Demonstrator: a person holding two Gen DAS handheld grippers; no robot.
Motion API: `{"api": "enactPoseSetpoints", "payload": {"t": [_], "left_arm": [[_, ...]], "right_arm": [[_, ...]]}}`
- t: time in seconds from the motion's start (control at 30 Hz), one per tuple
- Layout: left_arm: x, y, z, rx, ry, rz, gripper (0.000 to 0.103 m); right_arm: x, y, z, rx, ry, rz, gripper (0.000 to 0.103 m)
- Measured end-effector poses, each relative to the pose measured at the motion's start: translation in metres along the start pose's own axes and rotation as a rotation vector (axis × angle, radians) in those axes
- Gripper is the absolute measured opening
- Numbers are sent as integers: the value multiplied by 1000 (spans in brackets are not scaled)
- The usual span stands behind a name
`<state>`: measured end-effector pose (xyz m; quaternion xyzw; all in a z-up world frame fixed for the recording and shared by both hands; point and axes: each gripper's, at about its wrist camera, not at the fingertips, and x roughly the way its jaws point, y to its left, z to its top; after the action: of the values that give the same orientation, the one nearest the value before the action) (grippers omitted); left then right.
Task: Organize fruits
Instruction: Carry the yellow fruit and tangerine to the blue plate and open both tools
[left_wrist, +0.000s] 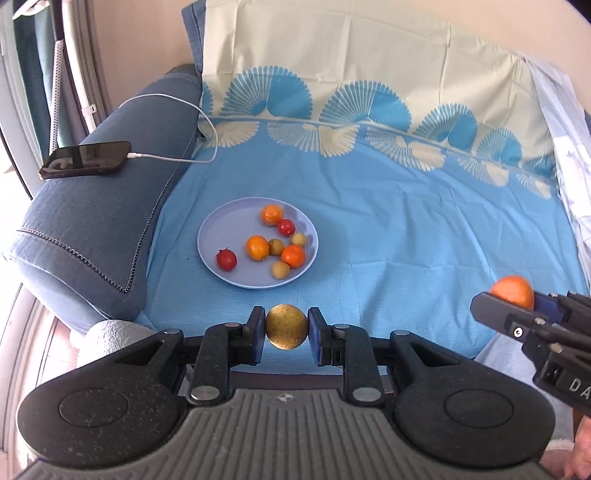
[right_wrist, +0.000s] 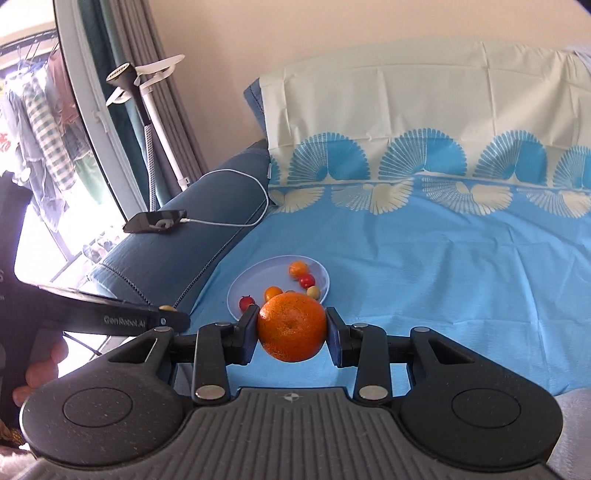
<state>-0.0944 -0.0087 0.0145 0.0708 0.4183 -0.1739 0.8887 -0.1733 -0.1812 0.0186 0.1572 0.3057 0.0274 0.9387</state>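
Fruits, sorted by place.

On plate (left_wrist: 218, 236), pale lilac, set on blue sheet (left_wrist: 406, 236) near sofa arm (left_wrist: 110, 221):
- oranges, three: far one (left_wrist: 272, 214), middle (left_wrist: 257, 247), near right (left_wrist: 293, 256).
- red fruits, two: one alone at left (left_wrist: 226, 259), one beside far orange (left_wrist: 286, 227).
- small yellow-green fruits, three: (left_wrist: 276, 246), (left_wrist: 298, 239), (left_wrist: 280, 270); first touching middle orange.

Off plate, held above sheet:
- yellow fruit (left_wrist: 286, 331), speckled, round; clamped between blue pads of left gripper (left_wrist: 286, 332), jaws nearly together, pads pressed on both sides.
- large orange (right_wrist: 291, 326), dimpled end toward camera; clamped in right gripper (right_wrist: 291, 328), jaws part open at fruit's width, pads touching both sides. Same orange seen from left wrist at right edge (left_wrist: 513, 291), well apart from plate.

Other items:
- phone (left_wrist: 86, 158), dark screen up, flat on sofa arm.
- white cable (left_wrist: 173, 157), plugged into phone, looped toward sofa back.
- sheet pattern: cream and blue fans across sofa back.
- window (right_wrist: 44, 147) at left; laundry outside, blurred.
- hand (right_wrist: 40, 365), partly seen behind left gripper body.
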Motion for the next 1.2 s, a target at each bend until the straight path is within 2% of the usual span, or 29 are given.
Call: {"api": "enactPoseSetpoints", "payload": {"t": [0.17, 0.33, 0.83, 1.2], "left_arm": [[-18, 2, -5, -15, -57, -17, 26], [-22, 3, -6, -25, -73, -25, 26], [-12, 12, -6, -42, -51, -40, 27], [10, 21, -5, -72, 2, -57, 26]], "right_arm": [[-10, 16, -3, -48, -5, -24, 39], [-13, 25, -3, -95, -13, -31, 39], [-8, 30, -5, -98, 7, -47, 39], [9, 35, -4, -116, 60, -49, 39]]}}
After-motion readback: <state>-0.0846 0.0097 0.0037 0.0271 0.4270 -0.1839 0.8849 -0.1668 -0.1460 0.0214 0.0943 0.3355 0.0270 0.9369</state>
